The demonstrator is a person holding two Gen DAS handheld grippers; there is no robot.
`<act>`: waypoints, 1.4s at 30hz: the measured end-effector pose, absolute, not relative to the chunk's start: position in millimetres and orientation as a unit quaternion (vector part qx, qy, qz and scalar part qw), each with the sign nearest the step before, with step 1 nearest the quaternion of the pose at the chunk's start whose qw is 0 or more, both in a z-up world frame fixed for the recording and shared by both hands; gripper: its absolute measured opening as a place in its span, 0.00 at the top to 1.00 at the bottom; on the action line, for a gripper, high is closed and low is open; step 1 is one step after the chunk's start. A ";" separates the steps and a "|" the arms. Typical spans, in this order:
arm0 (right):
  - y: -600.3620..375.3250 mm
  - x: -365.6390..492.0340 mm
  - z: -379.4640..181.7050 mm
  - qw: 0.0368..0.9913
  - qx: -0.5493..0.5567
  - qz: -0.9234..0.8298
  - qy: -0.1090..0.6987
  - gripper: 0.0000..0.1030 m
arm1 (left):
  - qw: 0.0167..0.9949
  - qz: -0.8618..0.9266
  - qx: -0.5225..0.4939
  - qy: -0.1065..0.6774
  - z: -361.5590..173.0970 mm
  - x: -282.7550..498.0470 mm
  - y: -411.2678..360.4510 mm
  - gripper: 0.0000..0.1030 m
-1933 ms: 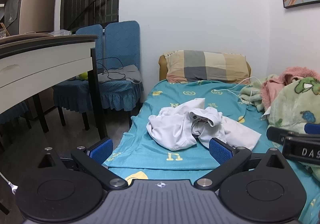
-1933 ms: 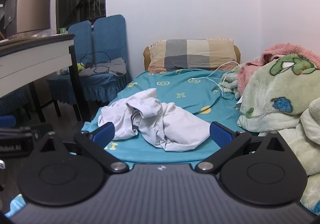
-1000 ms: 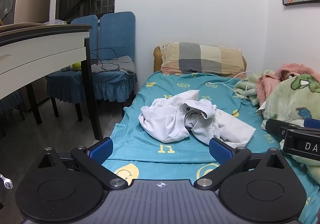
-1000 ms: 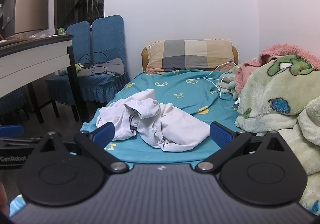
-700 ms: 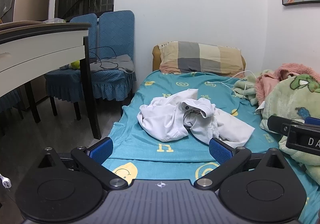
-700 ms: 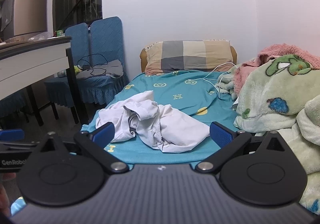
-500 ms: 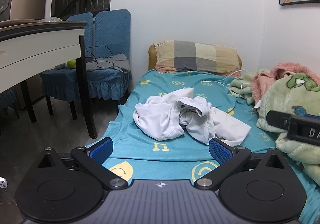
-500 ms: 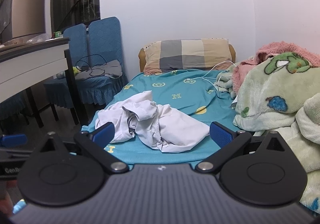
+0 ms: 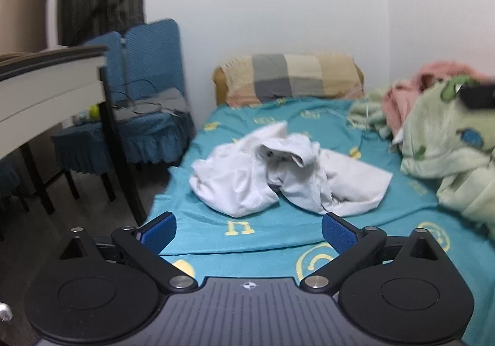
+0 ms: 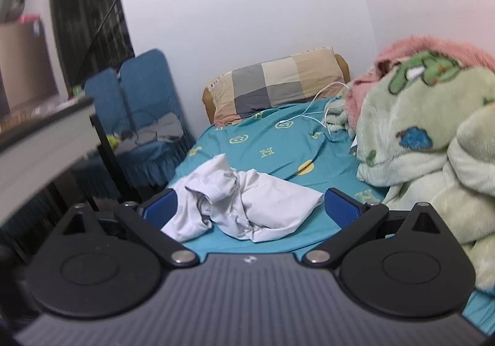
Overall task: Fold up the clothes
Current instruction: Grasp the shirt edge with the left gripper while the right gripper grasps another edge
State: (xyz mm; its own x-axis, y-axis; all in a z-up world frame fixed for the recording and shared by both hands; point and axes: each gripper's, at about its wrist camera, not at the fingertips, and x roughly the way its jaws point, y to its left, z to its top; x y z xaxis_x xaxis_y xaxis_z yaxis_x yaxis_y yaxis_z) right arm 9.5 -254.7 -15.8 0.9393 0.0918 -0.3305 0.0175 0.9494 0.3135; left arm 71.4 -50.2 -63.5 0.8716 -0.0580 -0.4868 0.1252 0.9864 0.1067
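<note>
bed (image 9: 278, 240) with teal sheet fills both views, largest thing here; green fleece blanket (image 10: 427, 144) heaped along its right edge with a pink one behind it, checked pillow (image 9: 290, 76) at the head edge, blue chairs (image 9: 145, 117) and a white desk (image 9: 46, 92) off the left side; white garment (image 9: 278, 172) lies crumpled mid-bed, nearer the foot and the left edge than the head, bunched with no flat panel or clear hem showing; white charging cable (image 10: 312, 110) runs up near the pillow, well apart from the garment; left gripper (image 9: 247, 231) jaws wide open, nothing held, short of the garment's near edge; right gripper (image 10: 250, 209) also wide open and empty, blue pads framing the garment, can't tell from this view if they touch it, looks like not yet; change vs a second or two ago: both cameras have closed in, garment larger in frame, right view has rolled and dipped toward it and the frames are motion-blurred, so both hands are mid-approach; garment itself hasn't moved; my read: still at reach stage, zero folding done, next step likely needs a pinch on two edges or corners to spread it flat first; risk is grabbing multiple bunched layers or catching the sheet underneath
</note>
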 end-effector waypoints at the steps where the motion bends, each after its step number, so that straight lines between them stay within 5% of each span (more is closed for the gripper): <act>1: -258.2 9.6 -15.8 0.971 0.164 0.021 0.173 0.00 | 0.963 -0.051 0.071 0.255 -68.7 82.8 -54.3 0.07; 13: -270.8 65.8 -55.3 0.962 0.155 0.028 0.224 0.00 | 0.947 -0.037 0.117 0.297 -154.4 243.3 -91.1 0.27; 19: -277.4 92.1 -76.2 0.952 0.174 0.042 0.249 0.00 | 0.944 -0.026 0.132 0.301 -176.9 278.1 -94.4 0.53; 23: -273.3 105.2 -86.4 0.949 0.172 0.039 0.261 0.00 | 0.947 -0.021 0.117 0.298 -168.3 283.9 -87.1 0.84; 30: -265.3 105.0 -85.9 0.956 0.140 0.026 0.256 0.00 | 0.959 -0.022 0.039 0.279 -100.3 235.1 -55.8 0.95; 42: -258.3 78.7 -61.2 0.968 0.126 0.021 0.218 0.00 | 0.967 -0.051 -0.055 0.245 14.0 79.4 -19.7 0.95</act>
State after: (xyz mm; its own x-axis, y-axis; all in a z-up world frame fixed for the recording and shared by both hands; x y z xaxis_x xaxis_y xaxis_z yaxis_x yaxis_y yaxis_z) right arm 78.7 -258.3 -61.2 0.9040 0.0957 -0.4167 0.0138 0.9676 0.2521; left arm 79.4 -19.7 14.0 0.8747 -0.1258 -0.4681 0.0720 0.9888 -0.1310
